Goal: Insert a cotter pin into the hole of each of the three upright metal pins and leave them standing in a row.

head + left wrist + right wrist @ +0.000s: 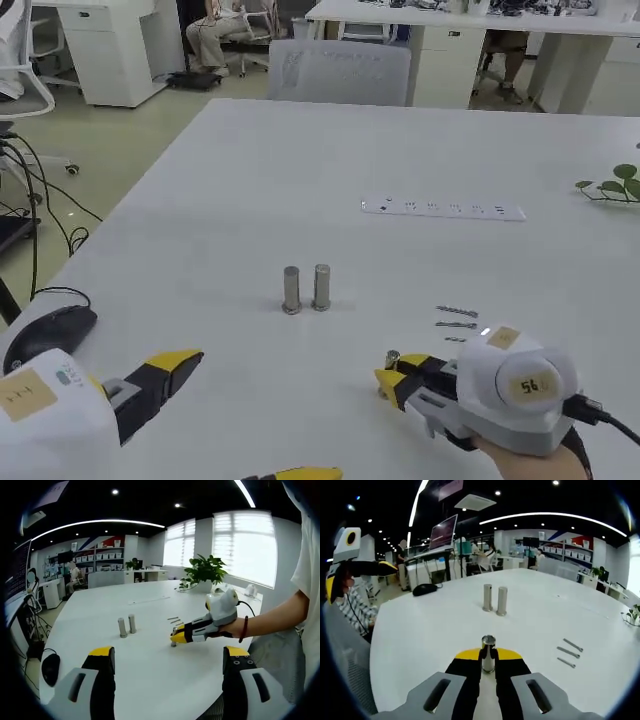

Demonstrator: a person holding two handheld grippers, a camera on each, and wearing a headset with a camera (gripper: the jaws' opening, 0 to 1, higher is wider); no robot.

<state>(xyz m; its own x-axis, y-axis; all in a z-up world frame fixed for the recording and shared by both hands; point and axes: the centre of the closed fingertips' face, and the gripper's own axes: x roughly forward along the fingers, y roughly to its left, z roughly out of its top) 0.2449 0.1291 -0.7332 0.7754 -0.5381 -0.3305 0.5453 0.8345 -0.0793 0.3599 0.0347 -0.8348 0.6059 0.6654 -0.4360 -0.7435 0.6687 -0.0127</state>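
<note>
Two metal pins [306, 288] stand upright side by side mid-table; they also show as the pair of pins [127, 625] and pins [494, 599]. A third metal pin [488, 653] is upright between my right gripper's [488, 659] yellow-tipped fingers, which are shut on it. The same right gripper [392, 375] sits at the lower right of the table with the third pin [392, 357] at its tips. Three cotter pins [456, 320] lie just beyond it, seen too as cotter pins [568, 652]. My left gripper [169, 662] is open over bare table, at lower left as the left gripper [245, 415].
A black mouse [52, 330] with its cable lies at the table's left edge. A white power strip [443, 209] lies farther back. A plant sprig [612, 186] is at the right edge. A grey chair [338, 72] stands behind the far edge.
</note>
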